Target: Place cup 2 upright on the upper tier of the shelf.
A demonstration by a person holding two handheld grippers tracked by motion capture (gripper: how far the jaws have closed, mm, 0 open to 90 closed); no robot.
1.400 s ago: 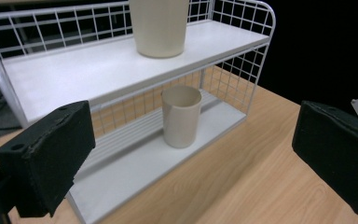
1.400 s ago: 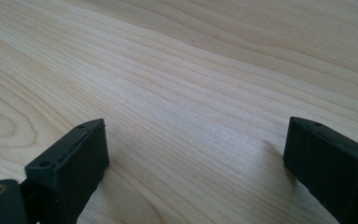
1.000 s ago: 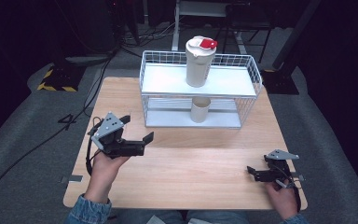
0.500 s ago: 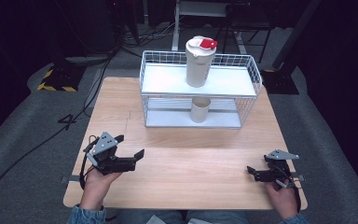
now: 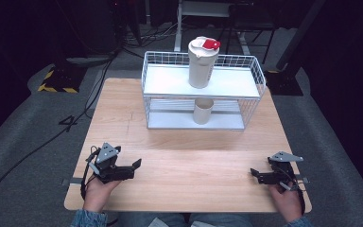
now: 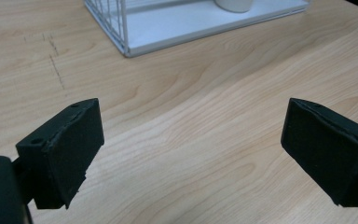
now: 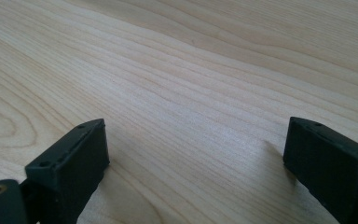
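Near edge of table [image 5: 179,156]: my left hand-held gripper [image 5: 134,166] sits low over the wood at near left, jaws wide apart, nothing between them. My right hand-held gripper [image 5: 255,174] at near right, jaws likewise spread and empty. Far centre: wire rack [image 5: 250,90], tumbler [image 5: 202,64] upright on top shelf, cup [image 5: 202,111] directly beneath on lower shelf.

- My light wooden table [image 5: 184,161] carries a white wire rack [image 5: 251,101] at its far side.
- On my rack's lower shelf: a white cup [image 5: 202,111], possibly a tumbler.
- Upper shelf: a red-lidded shaker bottle [image 5: 202,64].
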